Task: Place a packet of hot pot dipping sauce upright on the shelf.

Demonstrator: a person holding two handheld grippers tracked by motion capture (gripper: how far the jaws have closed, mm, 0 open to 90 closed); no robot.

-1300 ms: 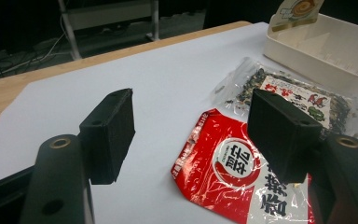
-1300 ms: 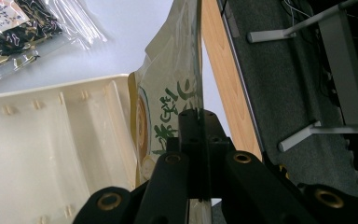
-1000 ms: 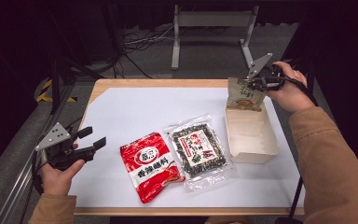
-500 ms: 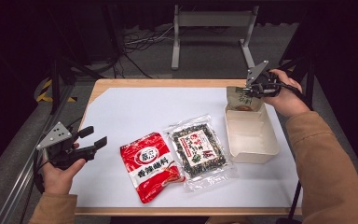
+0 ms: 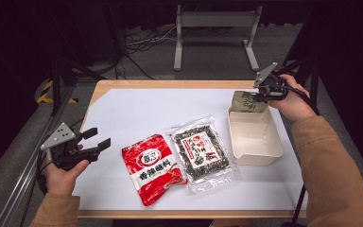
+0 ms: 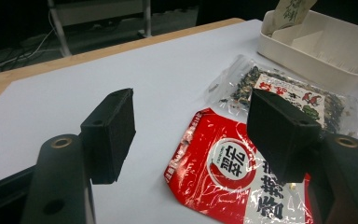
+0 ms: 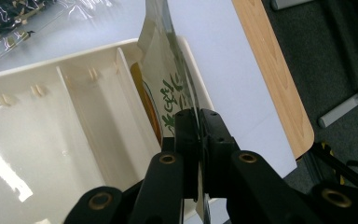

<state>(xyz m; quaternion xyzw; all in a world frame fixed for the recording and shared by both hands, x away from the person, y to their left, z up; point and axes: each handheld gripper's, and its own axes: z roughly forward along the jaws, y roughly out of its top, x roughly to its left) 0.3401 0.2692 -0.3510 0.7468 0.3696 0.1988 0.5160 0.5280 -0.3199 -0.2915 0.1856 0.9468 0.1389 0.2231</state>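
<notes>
— Where was the packet [image 5: 248, 101] when you looked?

— At about two o'clock on the table [image 5: 137, 109], standing on edge in the far end of the bin [image 5: 255, 138]. I had the right gripper [image 5: 264, 92] on its top edge, jaws pinched nearly together on the thin film, though they had just been easing open a touch (the packet was between them all the same). Held by the top like that, I judged it would drop into the end slot upright.

— What did it look like?

— Flat, pale olive, with dark green brush-style lettering; in the right gripper view the packet [image 7: 168, 88] leaned against the bin's end wall [image 7: 193, 65], beside a divider [image 7: 130, 93].

— And your other hand?

— The left gripper [image 5: 94, 143] sat at eight o'clock, off the paper's edge, jaws well apart and holding nothing. I parked it there to keep it clear; it pointed towards the red pouch [image 5: 154, 166], which I'd guess was next. The seed bag [image 5: 200, 152], clear with a red label, lay just beside that, at five o'clock.
</notes>
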